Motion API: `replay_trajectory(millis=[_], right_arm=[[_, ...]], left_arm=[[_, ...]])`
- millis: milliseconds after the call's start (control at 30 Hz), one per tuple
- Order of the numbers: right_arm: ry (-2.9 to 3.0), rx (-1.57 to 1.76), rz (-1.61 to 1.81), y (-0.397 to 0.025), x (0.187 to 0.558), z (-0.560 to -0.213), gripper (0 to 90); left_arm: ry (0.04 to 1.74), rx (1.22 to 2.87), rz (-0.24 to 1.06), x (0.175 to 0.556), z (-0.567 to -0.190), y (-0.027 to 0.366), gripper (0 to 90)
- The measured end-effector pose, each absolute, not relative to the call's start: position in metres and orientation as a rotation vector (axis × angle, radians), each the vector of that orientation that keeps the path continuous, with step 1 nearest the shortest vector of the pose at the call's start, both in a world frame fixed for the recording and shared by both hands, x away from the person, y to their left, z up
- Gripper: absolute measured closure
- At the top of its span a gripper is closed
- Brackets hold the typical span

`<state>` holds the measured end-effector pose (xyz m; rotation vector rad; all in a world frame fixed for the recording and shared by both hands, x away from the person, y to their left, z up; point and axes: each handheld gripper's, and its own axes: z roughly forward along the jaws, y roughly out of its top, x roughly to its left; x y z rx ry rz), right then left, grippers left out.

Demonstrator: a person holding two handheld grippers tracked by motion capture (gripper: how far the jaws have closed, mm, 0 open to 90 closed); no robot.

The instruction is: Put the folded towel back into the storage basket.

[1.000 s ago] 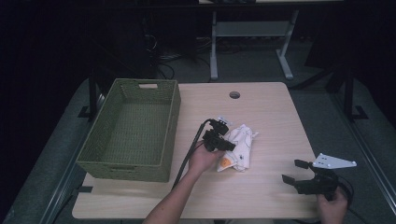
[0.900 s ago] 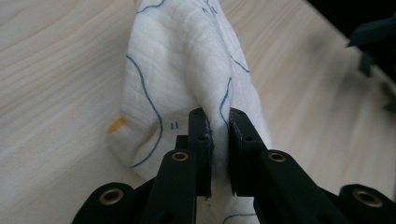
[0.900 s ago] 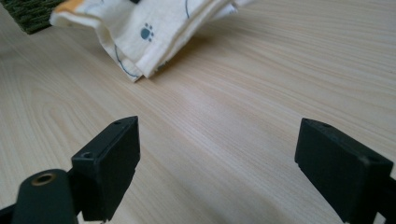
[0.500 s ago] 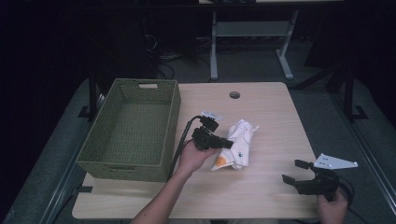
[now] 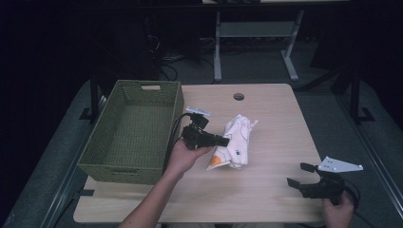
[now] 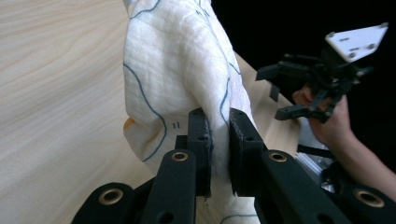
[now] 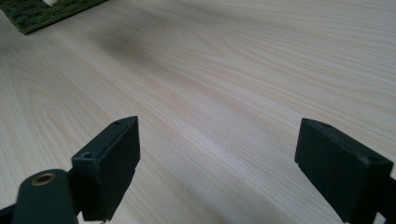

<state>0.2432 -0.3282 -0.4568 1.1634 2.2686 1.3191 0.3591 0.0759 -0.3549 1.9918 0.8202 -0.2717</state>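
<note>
- Your left hand-held gripper pinched a fold of the white crumpled cloth with blue lines — mid-desk, beside the green woven basket.
- Your right hand-held gripper sat spread wide over the pale wooden desk.

The left black two-jaw gripper is built of matte black plastic links, each pinned with a brass-coloured ring rivet, and its two flat rectangular pads carry a fuzzy dark lining. A black cable loops from its rear, and a small grey plate sits on top. The right black two-jaw gripper has blocky, square-ended pads with small screw holes, a pale grey three-cornered plate dotted with screws, and its own black cable. Both forearms are bare, with no sleeves.
</note>
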Motion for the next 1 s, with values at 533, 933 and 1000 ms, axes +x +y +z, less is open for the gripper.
replay_trajectory(millis=[533,933,1000], right_arm=[[2.283,1.152,1.295,-0.326,0.243,-0.457,13.7],[2.275,1.152,1.287,-0.328,0.242,-0.457,13.7],[2.276,1.155,1.285,-0.328,0.242,-0.457,13.7]], left_arm=[[0.819,1.933,-0.279,0.359,-0.331,0.108,81.2],[0.839,1.879,-0.273,0.358,-0.319,0.134,81.2],[0.841,1.875,-0.271,0.358,-0.317,0.138,81.2]])
